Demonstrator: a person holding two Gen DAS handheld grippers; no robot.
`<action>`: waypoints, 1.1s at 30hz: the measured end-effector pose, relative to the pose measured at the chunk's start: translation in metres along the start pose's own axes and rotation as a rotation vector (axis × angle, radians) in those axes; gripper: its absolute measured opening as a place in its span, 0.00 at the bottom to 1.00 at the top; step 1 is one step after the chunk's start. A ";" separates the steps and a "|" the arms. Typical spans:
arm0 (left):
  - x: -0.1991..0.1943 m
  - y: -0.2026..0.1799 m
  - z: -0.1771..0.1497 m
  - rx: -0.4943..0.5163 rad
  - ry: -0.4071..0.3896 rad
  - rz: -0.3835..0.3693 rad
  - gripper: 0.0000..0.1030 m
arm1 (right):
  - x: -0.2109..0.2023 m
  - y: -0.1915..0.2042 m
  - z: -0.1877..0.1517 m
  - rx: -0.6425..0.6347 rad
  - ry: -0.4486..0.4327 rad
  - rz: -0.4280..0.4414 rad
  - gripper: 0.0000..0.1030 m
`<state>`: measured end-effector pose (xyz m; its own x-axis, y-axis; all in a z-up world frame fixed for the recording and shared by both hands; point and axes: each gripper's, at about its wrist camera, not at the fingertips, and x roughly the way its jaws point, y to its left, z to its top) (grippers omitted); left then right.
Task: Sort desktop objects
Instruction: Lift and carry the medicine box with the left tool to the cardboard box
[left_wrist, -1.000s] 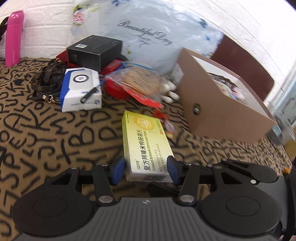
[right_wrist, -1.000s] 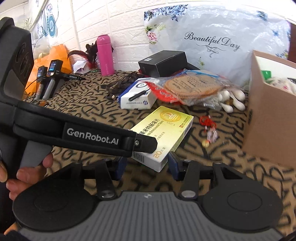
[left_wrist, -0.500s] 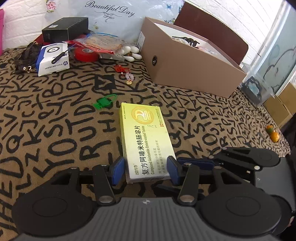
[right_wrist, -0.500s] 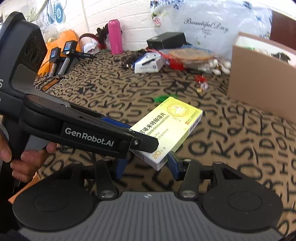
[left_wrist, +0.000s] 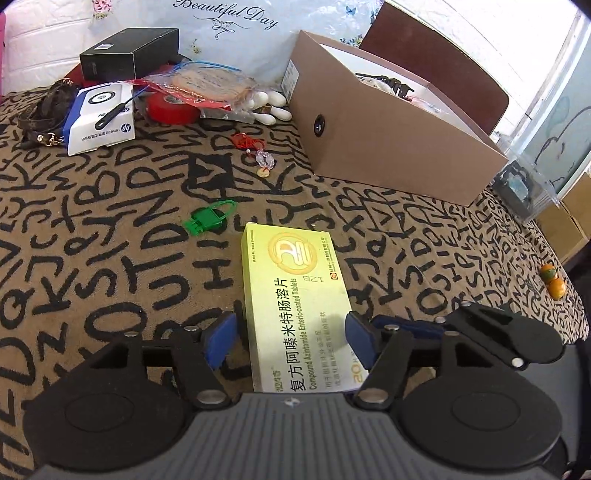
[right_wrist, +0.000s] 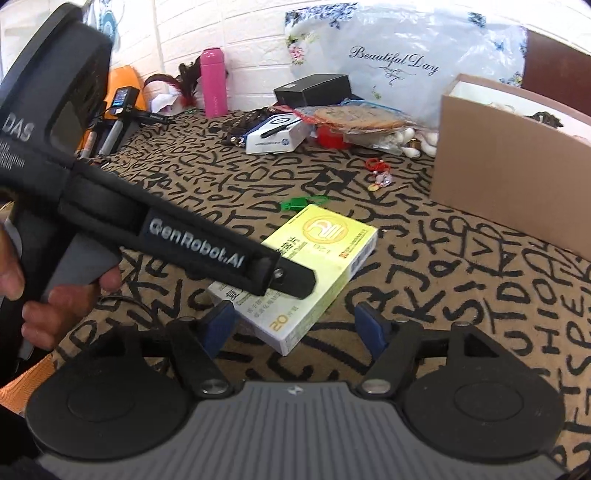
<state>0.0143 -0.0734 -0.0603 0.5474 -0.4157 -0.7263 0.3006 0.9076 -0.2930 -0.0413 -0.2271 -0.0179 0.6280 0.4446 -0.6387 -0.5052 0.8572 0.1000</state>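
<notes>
A yellow medicine box (left_wrist: 295, 299) lies flat on the letter-patterned cloth. My left gripper (left_wrist: 290, 339) is open, its blue pads a little apart from the box's near end on either side. The box also shows in the right wrist view (right_wrist: 314, 269), with the left gripper's body across it. My right gripper (right_wrist: 295, 326) is open and empty, just behind the box's near corner. A brown cardboard box (left_wrist: 388, 140) with items inside stands at the right.
A small green padlock (left_wrist: 208, 218) lies beyond the medicine box. A red charm (left_wrist: 255, 147), a white HP box (left_wrist: 99, 118), red tape (left_wrist: 170, 107), a black box (left_wrist: 129, 55) and a bagged item lie at the back. A pink bottle (right_wrist: 213, 83) stands by the wall.
The left gripper carried the medicine box back from the pile toward the near side, set it on the cloth and opened its jaws. The right gripper's jaws also opened wider.
</notes>
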 end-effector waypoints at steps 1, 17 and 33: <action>0.001 -0.001 0.000 0.006 -0.001 0.002 0.66 | 0.002 0.001 0.000 -0.004 0.003 0.005 0.69; 0.000 -0.018 0.008 0.024 -0.001 0.009 0.53 | 0.010 -0.007 0.003 0.025 -0.016 0.031 0.62; -0.025 -0.118 0.095 0.206 -0.248 -0.121 0.53 | -0.089 -0.060 0.050 0.028 -0.284 -0.182 0.61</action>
<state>0.0387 -0.1757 0.0515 0.6636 -0.5442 -0.5133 0.5125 0.8306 -0.2180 -0.0374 -0.3049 0.0707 0.8482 0.3348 -0.4103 -0.3554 0.9343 0.0276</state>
